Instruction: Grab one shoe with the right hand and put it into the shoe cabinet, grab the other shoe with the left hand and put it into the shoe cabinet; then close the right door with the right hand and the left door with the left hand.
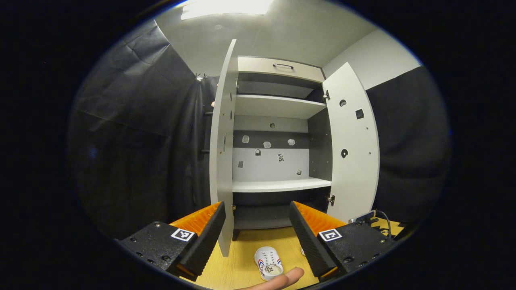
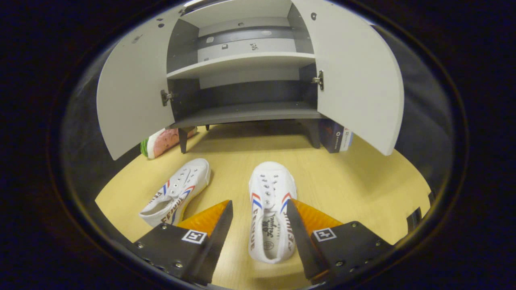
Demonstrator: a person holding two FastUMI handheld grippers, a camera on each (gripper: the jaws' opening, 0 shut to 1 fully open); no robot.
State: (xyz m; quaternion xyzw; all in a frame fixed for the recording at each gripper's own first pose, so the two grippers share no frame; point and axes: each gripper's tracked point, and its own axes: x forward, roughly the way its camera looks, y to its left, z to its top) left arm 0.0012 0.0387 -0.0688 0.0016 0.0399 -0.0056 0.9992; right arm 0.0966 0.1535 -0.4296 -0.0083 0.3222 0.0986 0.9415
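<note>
Tongs on my right (image 2: 258,219) are spread around one white shoe (image 2: 269,209), its toe at 12 o'clock toward the open shoe cabinet (image 2: 246,60). I see the second shoe (image 2: 177,193) lying near, at 10 o'clock. My left tongs (image 1: 256,225) are spread too, empty, raised over the desk (image 2: 354,181).

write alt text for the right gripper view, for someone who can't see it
The right gripper is open around the heel of a white shoe on a wooden floor. A second white shoe lies tilted to its left. Beyond stands a shoe cabinet, both doors open, its shelves bare.
</note>
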